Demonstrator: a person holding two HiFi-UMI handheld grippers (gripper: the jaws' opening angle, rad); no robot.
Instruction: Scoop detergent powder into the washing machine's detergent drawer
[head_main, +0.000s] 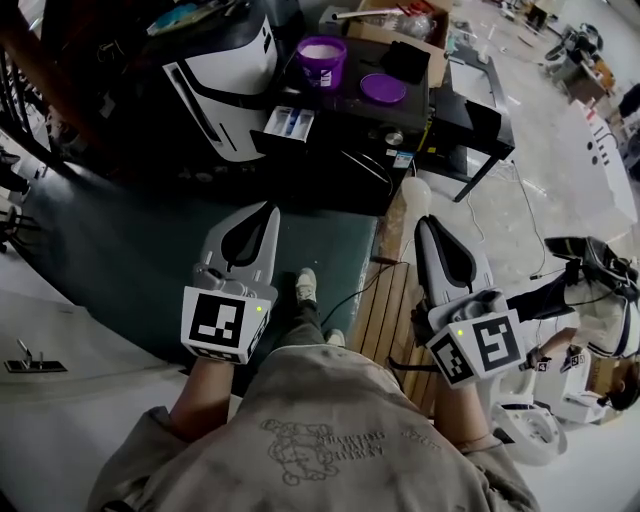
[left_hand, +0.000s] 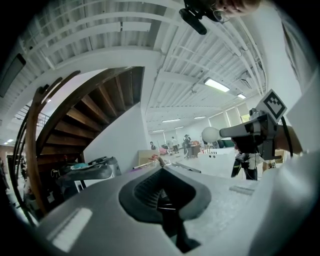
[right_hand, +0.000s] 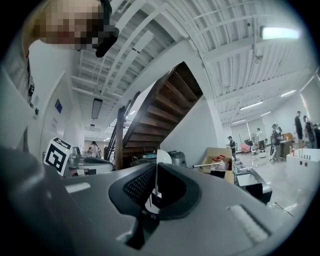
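**Far side of the floor: drawer out, powder tub uncovered, both claws idle**

At the far end of the head view stands the washing machine (head_main: 222, 75), white with a dark top. Its detergent drawer (head_main: 289, 122) is pulled out on the machine's right. The drawer has pale compartments with a blue insert, and I cannot tell whether they hold anything.

- Just beyond the drawer, a purple tub (head_main: 322, 60) sits on a black stand (head_main: 385, 125). It is uncovered and filled with white detergent powder.
- The purple lid (head_main: 383, 88) lies flat on the same stand, to the right of the tub and apart from it.
- Farther back is a cardboard box (head_main: 437, 60) with oddments inside, too small to make out.

Near side: the left gripper (head_main: 268, 210) and right gripper (head_main: 423, 222) hang side by side over a green floor mat (head_main: 120, 250) and wooden slats (head_main: 385, 310). Both are well short of tub and drawer.

The left gripper view shows its jaws pressed together at the tips with nothing between them. The right gripper view shows the same: jaws closed to a thin seam, nothing pinched. Both point out into the hall, toward a wooden staircase (right_hand: 160, 107).
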